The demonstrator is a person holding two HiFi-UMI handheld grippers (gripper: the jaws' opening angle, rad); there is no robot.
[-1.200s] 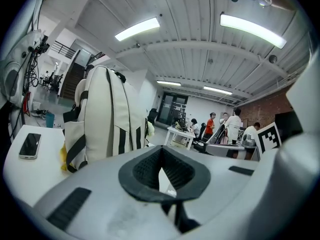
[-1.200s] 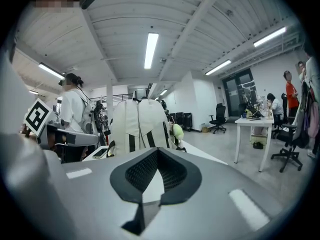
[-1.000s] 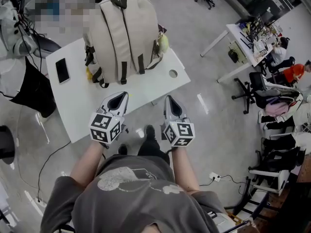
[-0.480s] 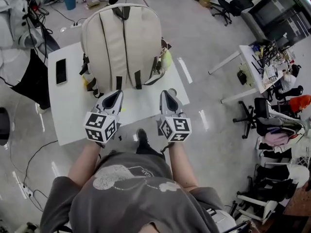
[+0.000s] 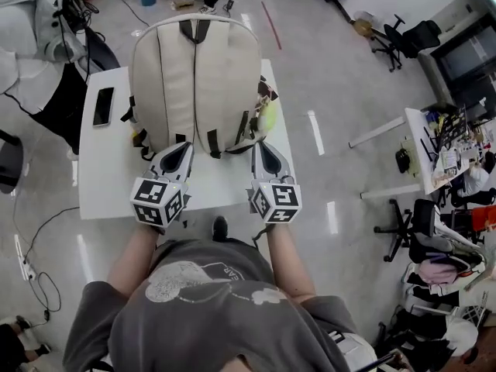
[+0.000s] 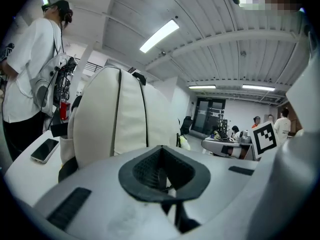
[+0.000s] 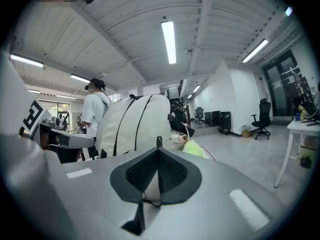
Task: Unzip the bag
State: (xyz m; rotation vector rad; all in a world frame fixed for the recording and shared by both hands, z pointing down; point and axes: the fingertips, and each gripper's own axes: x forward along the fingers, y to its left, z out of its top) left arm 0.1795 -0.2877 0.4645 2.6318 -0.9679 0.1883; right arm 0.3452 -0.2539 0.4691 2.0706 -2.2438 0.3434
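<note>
Jaws of both grippers were pressed together with nothing between them: left gripper (image 5: 180, 147) and right gripper (image 5: 260, 147) hung just short of the bag's near side, not touching it.

White table (image 5: 108, 180): bare strip along the near edge, under both grippers. Wide free surface on the left, only a thin margin on the right.

Cream bag (image 5: 198, 84) stood on its base mid-table, tall in the left gripper view (image 6: 120, 114) and the right gripper view (image 7: 135, 121). Two dark lines ran up the panel facing the person, zip tracks or piping, cannot tell. No puller made out. Dark handle (image 5: 194, 28) at the top.

Judged step: reach, nothing grasped yet. To do it well, the puller needed finding first, likely up near the handle. One gripper should open and pinch fabric beside the track to brace, the other pinch the tab and pull along the track, not away from it. The bag looked soft and might tip or slide if pulled unbraced.

Room: floor to the right was open. The bag's right side sat near the table's right edge, so better not to push it that way.

Black phone (image 5: 103, 105) lay flat to the left, well apart from the bag, near the table's left edge.

Yellow-green item (image 5: 268, 115) sat against the bag's right side, kind unclear.
</note>
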